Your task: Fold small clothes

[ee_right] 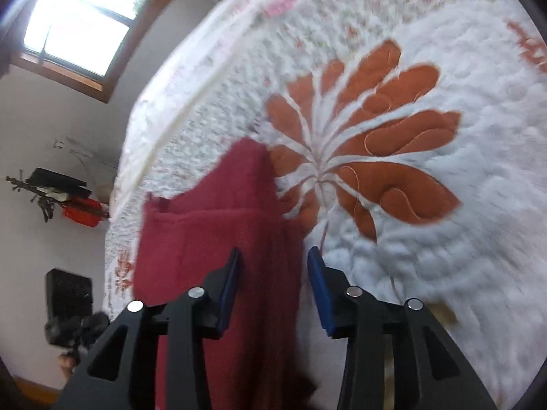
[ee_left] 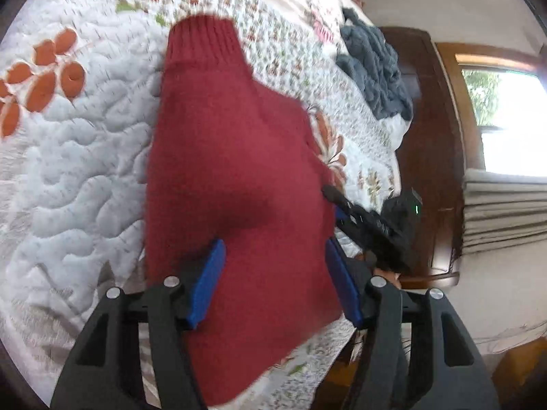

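Left wrist: left tool point(ee_left: 273, 282) spread over red sweater point(ee_left: 236, 171).

Dark red knit sweater point(ee_left: 236, 177); white quilt point(ee_left: 78, 157), orange, seemingly floral motifs.

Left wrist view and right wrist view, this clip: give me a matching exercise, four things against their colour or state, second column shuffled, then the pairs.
Things:
1. knit sweater
2. crumpled garment
3. quilt
4. left gripper

Colour or state:
A. white with orange flower patches
B. dark red, ribbed collar
C. grey-blue, heaped near the far edge of the bed
D. open, blue pads either side of red fabric

Pairs: 1-B, 2-C, 3-A, 4-D
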### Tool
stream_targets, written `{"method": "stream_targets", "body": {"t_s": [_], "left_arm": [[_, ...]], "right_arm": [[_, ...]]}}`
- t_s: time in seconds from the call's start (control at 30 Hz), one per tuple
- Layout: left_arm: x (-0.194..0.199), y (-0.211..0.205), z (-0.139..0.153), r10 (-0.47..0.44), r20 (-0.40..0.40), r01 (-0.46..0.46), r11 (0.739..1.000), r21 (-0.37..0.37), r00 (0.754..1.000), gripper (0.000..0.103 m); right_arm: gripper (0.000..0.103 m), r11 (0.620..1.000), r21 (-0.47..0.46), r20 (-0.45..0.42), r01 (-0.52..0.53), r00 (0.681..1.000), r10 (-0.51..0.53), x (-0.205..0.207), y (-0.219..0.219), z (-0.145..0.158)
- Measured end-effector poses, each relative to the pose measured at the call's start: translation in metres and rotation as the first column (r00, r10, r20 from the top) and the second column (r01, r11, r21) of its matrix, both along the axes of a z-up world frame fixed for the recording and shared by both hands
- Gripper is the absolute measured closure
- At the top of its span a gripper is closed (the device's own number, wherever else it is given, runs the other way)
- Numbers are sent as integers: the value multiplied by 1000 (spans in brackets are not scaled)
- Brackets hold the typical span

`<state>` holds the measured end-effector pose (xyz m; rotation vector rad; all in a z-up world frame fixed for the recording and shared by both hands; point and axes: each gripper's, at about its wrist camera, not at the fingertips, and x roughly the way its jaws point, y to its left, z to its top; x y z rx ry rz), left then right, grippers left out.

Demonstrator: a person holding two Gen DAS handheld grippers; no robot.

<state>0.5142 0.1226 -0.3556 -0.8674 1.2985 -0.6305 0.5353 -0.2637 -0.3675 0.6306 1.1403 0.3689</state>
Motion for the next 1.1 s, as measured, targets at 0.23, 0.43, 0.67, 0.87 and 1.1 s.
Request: {"method": "stream_targets", "body": {"t_s": [0.23, 0.43, 0.67, 0.87, 1.1], "left_arm": [[-29, -28, 18, -138, 68, 132, 988, 79, 988, 42], [-34, -28, 2, -130, 22, 124, 978, 169, 991, 48], [-68, -7, 26, -56, 76, 42, 984, 173, 996, 28], [-104, 20, 0, -8, 1, 8, 981, 192, 1000, 17], [-107, 30, -18, 37, -9, -36, 994, 104, 999, 17]], "right_arm": [[77, 959, -72, 67, -273, 958, 278, -76, 40, 28], [81, 949, -159, 30, -272, 960, 280, -89, 38, 28], [70, 948, -145, -25, -285, 959, 284, -113, 21, 26], [57, 981, 149, -29, -126, 991, 132, -102, -28, 30], [21, 926, 376, -185, 30, 982, 43, -47, -82, 5]]}}
